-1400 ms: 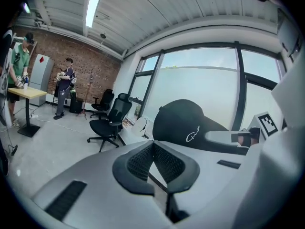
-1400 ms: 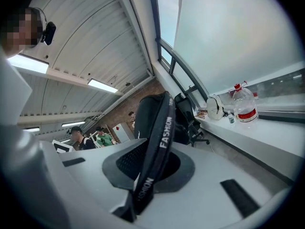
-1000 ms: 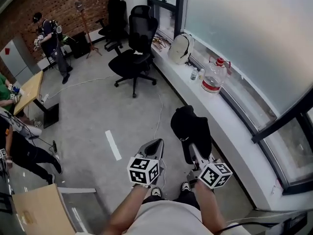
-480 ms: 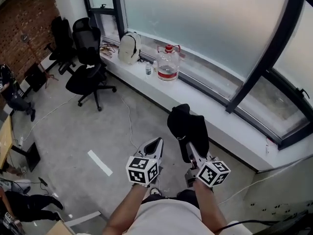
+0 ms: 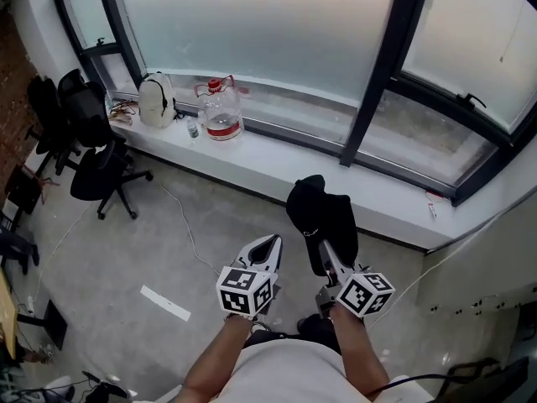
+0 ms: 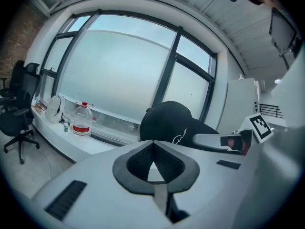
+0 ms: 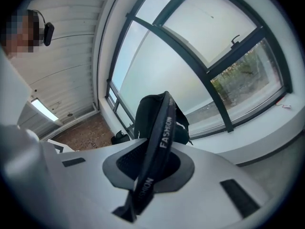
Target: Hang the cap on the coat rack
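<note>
Right gripper, jaws nearly together and clamped on the cap, held it reaching straight ahead of the fingertips, while the left gripper, closed and empty, pointed alongside to the cap's left; no rack was in view.

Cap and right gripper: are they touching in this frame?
Touching. In the right gripper view, the right gripper has its jaws clamped on the cap, whose lettered band runs between them.
</note>
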`<action>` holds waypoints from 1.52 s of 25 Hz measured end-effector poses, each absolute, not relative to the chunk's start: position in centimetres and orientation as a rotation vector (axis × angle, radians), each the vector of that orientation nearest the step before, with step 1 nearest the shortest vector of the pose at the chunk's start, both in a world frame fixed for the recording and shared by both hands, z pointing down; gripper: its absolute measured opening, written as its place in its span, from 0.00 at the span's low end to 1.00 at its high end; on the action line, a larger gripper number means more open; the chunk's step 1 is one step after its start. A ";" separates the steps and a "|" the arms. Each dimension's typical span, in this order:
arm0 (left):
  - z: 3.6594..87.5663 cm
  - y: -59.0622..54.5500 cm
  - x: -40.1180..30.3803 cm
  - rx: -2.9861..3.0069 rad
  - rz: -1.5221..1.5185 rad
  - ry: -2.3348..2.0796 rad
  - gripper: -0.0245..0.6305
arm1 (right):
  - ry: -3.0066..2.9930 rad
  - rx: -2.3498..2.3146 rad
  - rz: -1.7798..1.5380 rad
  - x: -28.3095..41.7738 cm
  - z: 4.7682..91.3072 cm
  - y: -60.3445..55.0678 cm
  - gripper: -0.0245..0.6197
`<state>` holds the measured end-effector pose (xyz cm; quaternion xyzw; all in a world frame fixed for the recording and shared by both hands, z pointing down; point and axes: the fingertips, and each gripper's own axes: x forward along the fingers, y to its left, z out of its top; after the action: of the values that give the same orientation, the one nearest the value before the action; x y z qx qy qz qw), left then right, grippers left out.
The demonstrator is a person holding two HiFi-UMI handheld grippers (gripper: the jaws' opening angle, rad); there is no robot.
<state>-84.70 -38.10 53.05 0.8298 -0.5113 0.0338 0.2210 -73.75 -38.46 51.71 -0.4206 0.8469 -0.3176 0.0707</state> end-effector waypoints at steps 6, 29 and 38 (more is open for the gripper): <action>52.6 -40.6 -75.4 2.384 0.132 -1.253 0.04 | 2.426 -1.411 -0.929 -64.4 51.4 -39.1 0.09; 53.0 -39.4 -31.6 2.737 0.379 -0.344 0.04 | 1.663 -2.017 -0.736 -24.2 52.3 -31.1 0.09; 52.6 -30.8 -26.5 2.786 0.432 0.032 0.04 | 1.351 -2.189 -0.641 -21.2 51.8 -21.2 0.09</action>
<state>-26.52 -30.83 52.55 0.9753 0.0110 0.1513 0.1603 -21.21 -21.22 51.78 -0.8010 0.4944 -0.2345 0.2431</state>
